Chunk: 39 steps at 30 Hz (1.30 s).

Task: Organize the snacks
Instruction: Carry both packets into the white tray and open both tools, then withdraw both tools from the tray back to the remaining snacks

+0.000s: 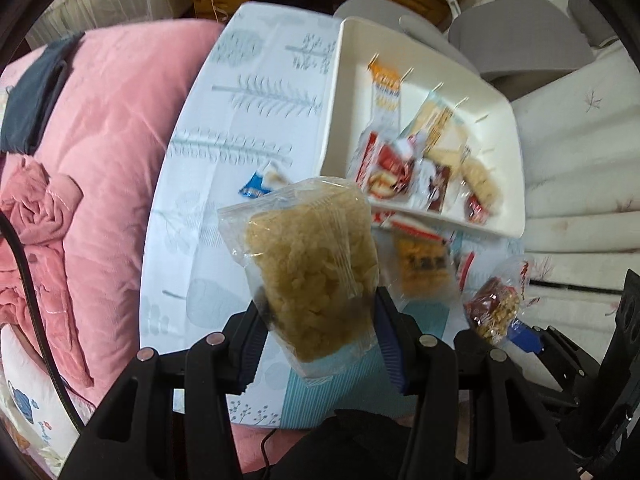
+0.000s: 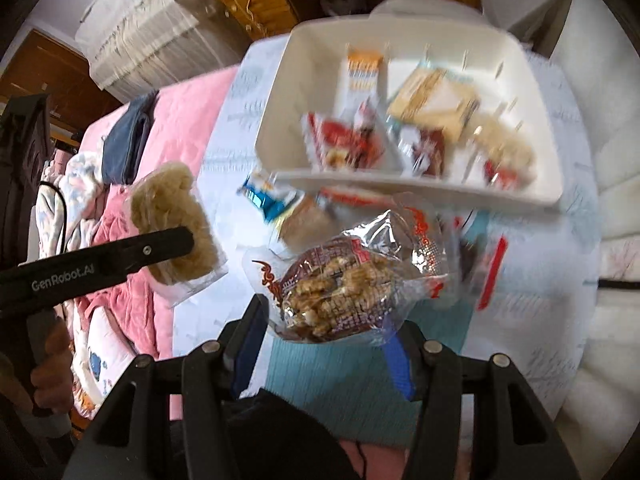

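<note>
Nearest the camera in each wrist view is a black claw clamped on a snack packet and held above the desk, nearer the viewer than the white tray. The left claw (image 1: 320, 320) is partly closed, its jaws pinching the lower part of a clear packet of pale puffed-rice cake (image 1: 308, 264). The right claw (image 2: 324, 320) stands a little wider and grips a crinkly clear packet of brown nut brittle (image 2: 340, 280) by its lower edge. Below them is the desk (image 1: 240, 120) under a pale leaf-print cloth, with loose snacks lying just in front of the tray's near wall: a blue-and-white packet (image 1: 258, 184), an orange one (image 1: 420, 268) and red-and-white ones, too blurred to count exactly. Beyond them sits the white tray (image 1: 516, 168), one only, holding about six or seven packets heaped toward its near side. To the tray's left lies a pink quilt (image 1: 100, 140) on a bed. Two claws, two held packets, one tray. As a judgement, the risks are slippage and crowding: both packets are slick film held near one end, so a quick swing could let one slide out and drop short of the tray. The near part of the tray is already piled up, so a packet released there may tumble over the wall.
</note>
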{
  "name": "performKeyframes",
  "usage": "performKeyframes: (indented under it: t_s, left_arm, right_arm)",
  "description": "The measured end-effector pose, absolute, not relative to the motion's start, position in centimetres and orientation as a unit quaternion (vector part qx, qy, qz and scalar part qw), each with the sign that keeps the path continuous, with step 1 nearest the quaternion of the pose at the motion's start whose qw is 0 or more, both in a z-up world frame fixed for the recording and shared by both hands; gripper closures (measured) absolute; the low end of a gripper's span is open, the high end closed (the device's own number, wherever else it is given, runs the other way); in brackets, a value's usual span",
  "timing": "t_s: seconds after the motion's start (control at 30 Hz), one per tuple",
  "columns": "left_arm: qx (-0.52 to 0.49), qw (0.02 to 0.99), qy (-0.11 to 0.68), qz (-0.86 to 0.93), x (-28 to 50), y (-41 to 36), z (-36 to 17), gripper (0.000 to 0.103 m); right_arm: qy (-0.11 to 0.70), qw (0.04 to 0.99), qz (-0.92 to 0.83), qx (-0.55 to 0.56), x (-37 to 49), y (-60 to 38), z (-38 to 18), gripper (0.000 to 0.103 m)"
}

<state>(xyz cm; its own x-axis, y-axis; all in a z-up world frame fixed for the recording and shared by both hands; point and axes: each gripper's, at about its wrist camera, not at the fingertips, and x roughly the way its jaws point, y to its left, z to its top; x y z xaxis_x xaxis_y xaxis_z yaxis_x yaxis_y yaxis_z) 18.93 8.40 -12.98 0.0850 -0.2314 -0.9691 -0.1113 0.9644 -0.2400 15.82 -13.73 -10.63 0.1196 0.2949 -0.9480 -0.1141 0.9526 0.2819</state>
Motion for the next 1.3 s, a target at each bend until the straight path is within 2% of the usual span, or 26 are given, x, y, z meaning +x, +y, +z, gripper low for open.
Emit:
performKeyframes:
  t_s: [0.4,0.9,0.93,0.97,1.0,1.07,1.13,1.3]
  left_arm:
    - [-0.114,0.764,0.633,-0.056,22.6,2.1,-11.5,0.054]
    - [-0.113,0.804,0.576,-0.1,26.3,-2.8,-14.9,0.054]
    - [-0.114,0.801,0.579,-0.099,26.5,-2.8,-15.2,0.052]
    - [-0.117,0.798,0.582,-0.098,26.6,-2.9,-15.4,0.045]
    - [-0.12,0.797,0.585,-0.096,26.6,-2.9,-15.5,0.034]
    - [-0.124,0.799,0.582,-0.087,26.6,-2.7,-15.5,0.026]
    - [-0.124,0.8,0.58,-0.086,26.5,-2.5,-15.4,0.025]
    - [-0.13,0.799,0.583,-0.07,26.0,-1.9,-15.1,0.025]
  right_arm:
    - [0.546,0.823,0.126,0.09,18.6,-19.5,-8.6,0.048]
    - [0.475,0.859,0.116,0.15,21.9,-25.0,-12.5,0.046]
    - [0.476,0.858,0.119,0.156,22.1,-25.2,-12.7,0.045]
    - [0.477,0.855,0.122,0.162,22.3,-25.4,-13.0,0.044]
    - [0.48,0.852,0.123,0.166,22.4,-25.5,-13.2,0.043]
    - [0.484,0.849,0.122,0.174,22.5,-25.8,-13.5,0.036]
    - [0.483,0.849,0.121,0.179,22.4,-26.0,-13.6,0.03]
    - [0.49,0.843,0.12,0.186,22.1,-25.9,-13.6,0.027]
